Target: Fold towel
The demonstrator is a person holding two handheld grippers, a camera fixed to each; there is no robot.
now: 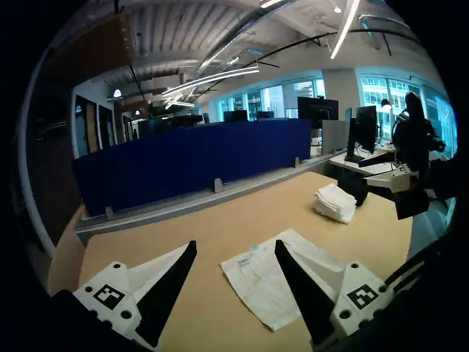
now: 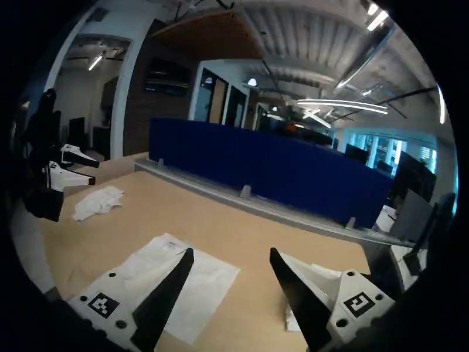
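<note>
So, the flat white cloth towel (image 1: 258, 281) is laid out open on the light wooden table (image 1: 246, 205), near the front edge. A small printed tag can be made out on it, too small to read.

In the left gripper view, the left gripper (image 1: 234, 246) is seen with its two black-and-white fingers spread wide and nothing between them. Its right-hand finger overlaps the towel's middle in the picture, but whether the cloth is actually touched can't be told. Further back and to the right, a small stack of folded white towels (image 1: 335, 203) is parked on the table, well apart from the flat one. Just past that stack, the other claw is held up in the air by a person in dark clothing (image 1: 413, 135).

In the right gripper view, the right gripper (image 2: 230, 253) is likewise spread open and empty. The same flat towel is found under and beside its left-hand finger. A crumpled white cloth (image 2: 98, 202) is lying off to the left on the table, near the far-off left claw, whose fingers also look parted.

Behind the table, a long dark-blue fabric divider (image 1: 193, 155) is stood along the back edge, with dark monitors beyond it.
</note>
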